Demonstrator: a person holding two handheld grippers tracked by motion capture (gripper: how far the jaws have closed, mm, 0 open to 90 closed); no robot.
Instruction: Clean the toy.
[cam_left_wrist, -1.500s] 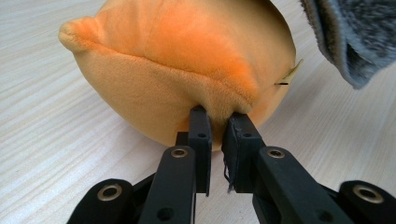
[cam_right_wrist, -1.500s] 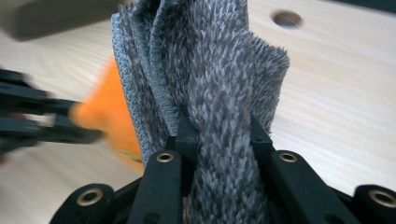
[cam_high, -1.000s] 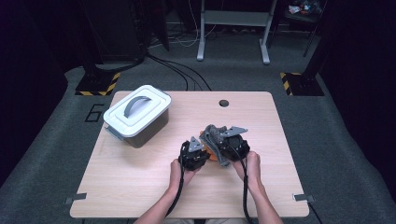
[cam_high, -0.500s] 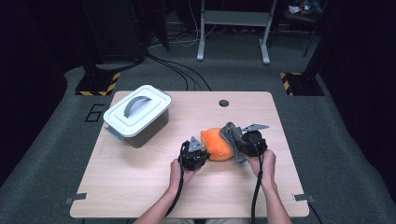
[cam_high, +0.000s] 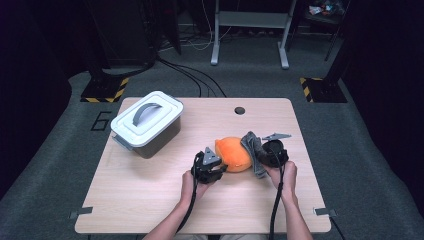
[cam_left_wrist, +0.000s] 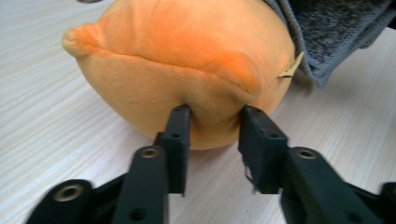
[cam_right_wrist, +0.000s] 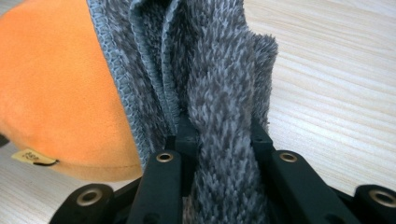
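Observation:
An orange plush toy (cam_high: 234, 154) lies on the wooden table (cam_high: 150, 200), just right of centre. My left gripper (cam_high: 219, 168) meets it from the left. In the left gripper view its jaws pinch a fold of the plush toy (cam_left_wrist: 187, 56), so the left gripper (cam_left_wrist: 212, 126) is shut on it. A grey fuzzy cloth (cam_high: 252, 150) hangs against the toy's right side. My right gripper (cam_high: 261, 156) holds it. In the right gripper view the cloth (cam_right_wrist: 219, 84) is bunched between the jaws of the right gripper (cam_right_wrist: 219, 135), beside the plush toy (cam_right_wrist: 56, 93).
A grey lidded box with a white lid and a handle (cam_high: 147, 122) stands at the table's back left. A small round hole (cam_high: 239, 110) sits near the far edge. A paper tag (cam_right_wrist: 35, 157) hangs from the toy's underside.
My right gripper has moved right with the grey cloth, drawing it off the toy and uncovering the orange plush. The left gripper has stayed in place on the toy.

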